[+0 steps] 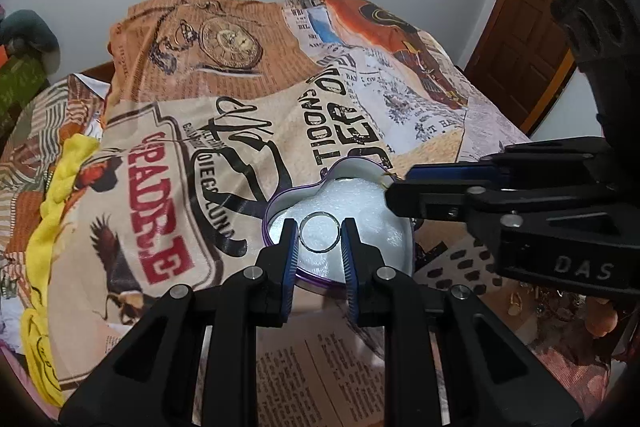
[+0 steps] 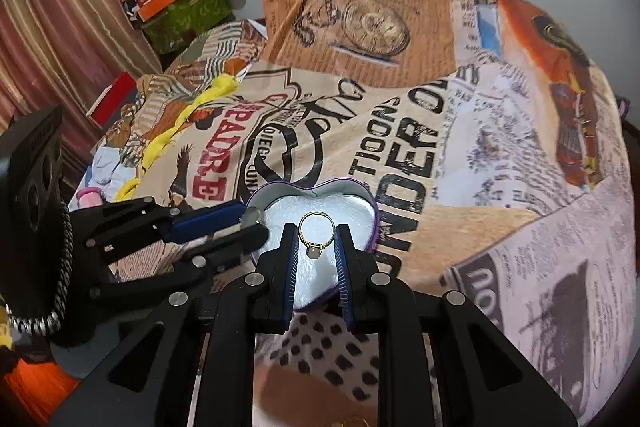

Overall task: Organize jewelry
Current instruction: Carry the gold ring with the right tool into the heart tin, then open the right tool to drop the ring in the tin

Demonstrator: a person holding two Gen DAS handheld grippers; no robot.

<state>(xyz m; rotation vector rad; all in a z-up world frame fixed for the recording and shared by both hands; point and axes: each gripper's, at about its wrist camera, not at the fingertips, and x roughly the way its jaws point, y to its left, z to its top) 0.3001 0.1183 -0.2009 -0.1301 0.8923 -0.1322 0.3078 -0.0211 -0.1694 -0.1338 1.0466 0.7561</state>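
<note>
Left gripper clenched on a plain silver ring above the white padding of a purple heart-shaped box on a printed bedspread, right gripper beside it grasping a gold stone-set ring over the same box.

Both tongs are matte black with blue ribbed pads and silver screws.

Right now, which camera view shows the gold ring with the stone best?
The right wrist view: the gold ring sits centred between the right gripper fingers, band and stone visible, above the heart-shaped box. The left wrist view shows only a gold sliver at the gripper's tip.
</note>
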